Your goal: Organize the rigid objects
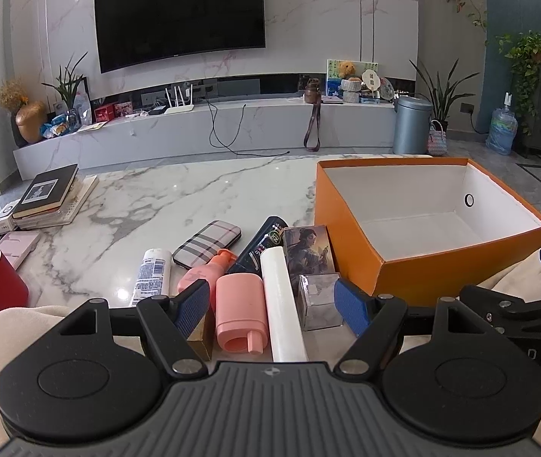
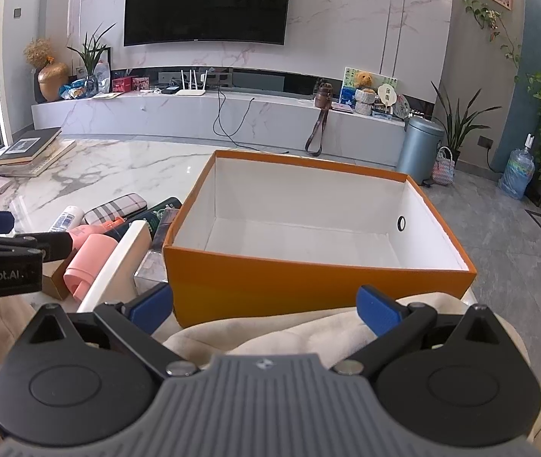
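With both the left gripper (image 1: pixel 272 306) and right gripper (image 2: pixel 264 310) spread wide and empty, the tightly packed pink bottle (image 1: pixel 240 310) and white roll (image 1: pixel 283 304) at lower centre could be knocked together, it was judged, before the orange box (image 2: pixel 308 285) was reached

Right gripper (image 2: pixel 264 306) gapes wide before the orange box (image 2: pixel 308 285)

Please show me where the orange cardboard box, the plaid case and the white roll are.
Orange cardboard box (image 2: pixel 270 285): right wrist view, on its front outer wall.
Plaid flat case (image 1: pixel 207 243): left wrist view, on its top face.
White cylindrical roll (image 1: pixel 281 304): left wrist view, mid-length of its side.
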`<act>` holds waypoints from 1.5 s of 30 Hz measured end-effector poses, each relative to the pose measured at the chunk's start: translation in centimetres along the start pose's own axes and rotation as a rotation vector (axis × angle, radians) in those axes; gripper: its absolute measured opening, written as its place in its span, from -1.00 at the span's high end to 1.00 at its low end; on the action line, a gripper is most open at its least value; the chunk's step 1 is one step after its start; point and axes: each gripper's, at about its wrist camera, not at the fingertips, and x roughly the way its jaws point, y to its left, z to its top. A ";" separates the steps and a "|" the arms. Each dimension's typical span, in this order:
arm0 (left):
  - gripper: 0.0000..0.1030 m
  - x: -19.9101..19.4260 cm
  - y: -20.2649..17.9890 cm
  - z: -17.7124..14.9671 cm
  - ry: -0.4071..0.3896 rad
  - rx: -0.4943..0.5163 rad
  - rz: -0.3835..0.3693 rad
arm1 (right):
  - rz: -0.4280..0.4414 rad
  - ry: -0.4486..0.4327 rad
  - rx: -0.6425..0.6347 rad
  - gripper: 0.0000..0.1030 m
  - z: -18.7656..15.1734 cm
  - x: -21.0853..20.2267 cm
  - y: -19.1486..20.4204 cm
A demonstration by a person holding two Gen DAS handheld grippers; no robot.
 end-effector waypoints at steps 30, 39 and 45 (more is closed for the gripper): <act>-0.63 0.2 0.7 -0.1 0.013 -0.019 -0.049 | 0.024 0.024 0.011 -0.96 0.2 0.4 0.2; -0.41 1.8 3.0 0.3 0.084 -0.060 -0.101 | 0.154 0.033 0.031 -0.96 1.3 1.6 0.8; 0.20 3.2 5.3 1.3 0.159 -0.073 -0.137 | 0.238 0.061 -0.016 -0.42 3.6 2.8 2.7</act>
